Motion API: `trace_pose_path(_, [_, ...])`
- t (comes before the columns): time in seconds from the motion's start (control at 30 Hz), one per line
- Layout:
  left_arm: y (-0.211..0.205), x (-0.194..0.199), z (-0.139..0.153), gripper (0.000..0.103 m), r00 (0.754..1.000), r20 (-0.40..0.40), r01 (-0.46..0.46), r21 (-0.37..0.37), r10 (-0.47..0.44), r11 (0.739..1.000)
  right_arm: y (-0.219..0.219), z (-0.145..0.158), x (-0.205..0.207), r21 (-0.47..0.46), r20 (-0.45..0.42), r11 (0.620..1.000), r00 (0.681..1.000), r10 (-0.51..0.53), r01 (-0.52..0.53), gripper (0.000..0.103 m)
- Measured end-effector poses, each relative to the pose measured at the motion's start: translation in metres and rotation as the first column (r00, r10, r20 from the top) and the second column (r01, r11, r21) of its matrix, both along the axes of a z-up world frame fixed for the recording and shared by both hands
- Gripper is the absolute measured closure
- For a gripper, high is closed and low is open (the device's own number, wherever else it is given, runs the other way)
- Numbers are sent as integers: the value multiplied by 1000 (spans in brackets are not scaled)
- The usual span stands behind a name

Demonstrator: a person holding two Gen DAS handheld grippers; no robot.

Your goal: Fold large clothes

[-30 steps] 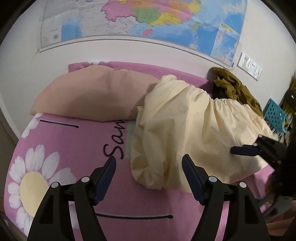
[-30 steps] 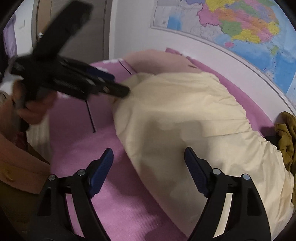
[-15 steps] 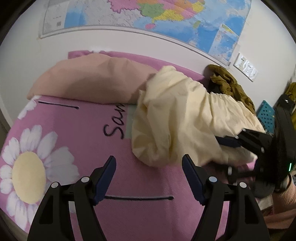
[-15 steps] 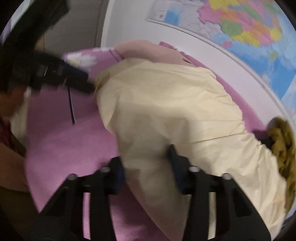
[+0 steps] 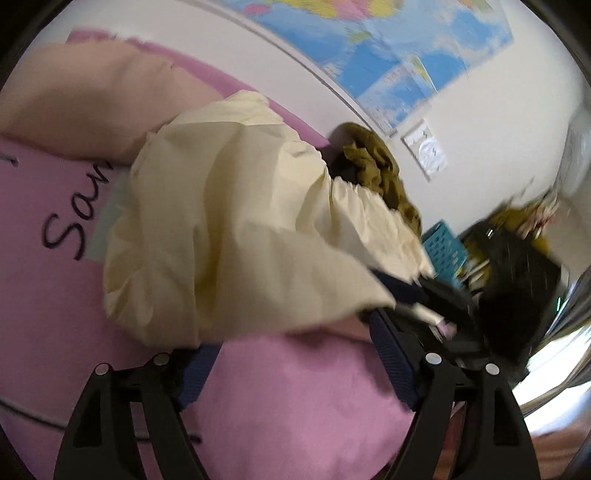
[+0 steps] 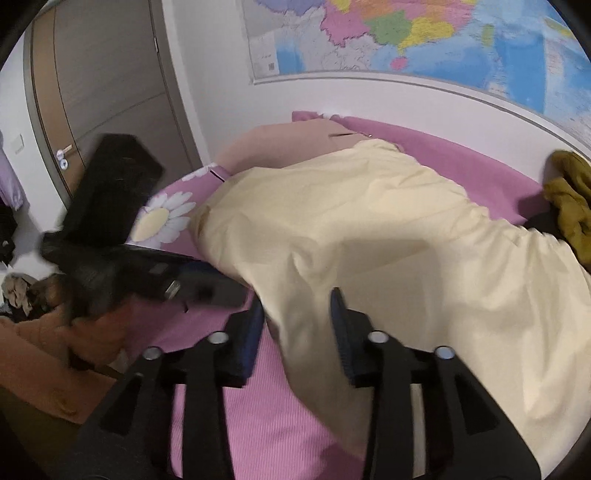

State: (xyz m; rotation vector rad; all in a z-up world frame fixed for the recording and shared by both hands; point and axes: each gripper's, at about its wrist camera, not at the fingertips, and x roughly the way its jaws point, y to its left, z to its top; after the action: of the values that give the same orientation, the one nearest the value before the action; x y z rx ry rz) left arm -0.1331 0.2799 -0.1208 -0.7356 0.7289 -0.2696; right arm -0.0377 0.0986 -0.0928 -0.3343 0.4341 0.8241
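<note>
So the big pale-yellow cotton garment (image 6: 369, 229) is lying in a crumpled heap on the pink flower-print bed sheet (image 5: 295, 387), its far end up against the peach-coloured pillow (image 5: 85, 107) and its other end near a bunched olive-green cloth (image 6: 570, 206) by the wall. The right tool (image 6: 297, 325) has a fold of the yellow fabric's near edge between its blue pads — its jaws have just been opening a bit, partway apart, and it's too blurry to tell if they still pinch it. The left tool (image 5: 291, 363) is spread wide at the heap's near edge — fabric drapes over its left fingertip, nothing gripped. A colourful wall map (image 6: 424, 33) hangs above the bed.
</note>
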Motion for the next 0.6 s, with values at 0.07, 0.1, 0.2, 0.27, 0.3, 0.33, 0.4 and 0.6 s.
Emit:
trace_pose_path(0.07, [6, 3, -4, 25, 1000, -2, -6, -47, 6, 999, -26, 4, -8, 63, -31, 998, 1000, 2, 0, 55])
trace_pose_path(0.1, [7, 5, -5, 25, 1000, 7, -14, -60, 15, 998, -36, 4, -11, 91, -49, 996, 999, 2, 3, 51])
trace_pose_path(0.2, [11, 3, -5, 25, 999, 35, -38, -94, 42, 995, -81, 4, -15, 218, -145, 976, 989, 13, 19, 47])
trace_pose_path(0.27, [15, 3, -4, 25, 998, 42, -48, -115, 53, 992, -114, -1, -17, 296, -205, 954, 979, 5, 57, 40])
trace_pose_path(0.3, [16, 5, -5, 25, 997, 39, -56, -130, 61, 990, -126, -4, -18, 317, -222, 945, 975, -8, 80, 38])
trace_pose_path(0.33, [16, 9, -5, 25, 997, 31, -62, -129, 66, 990, -140, -8, -18, 340, -249, 934, 968, -25, 111, 38])
trace_pose_path(0.4, [9, 19, -2, 24, 998, -6, -70, -87, 70, 994, -170, -22, -25, 400, -315, 899, 948, -47, 177, 36])
trace_pose_path(0.6, [-29, 48, 9, 24, 994, -80, -52, 208, 70, 977, -237, -55, -32, 476, -452, 791, 879, -155, 384, 30])
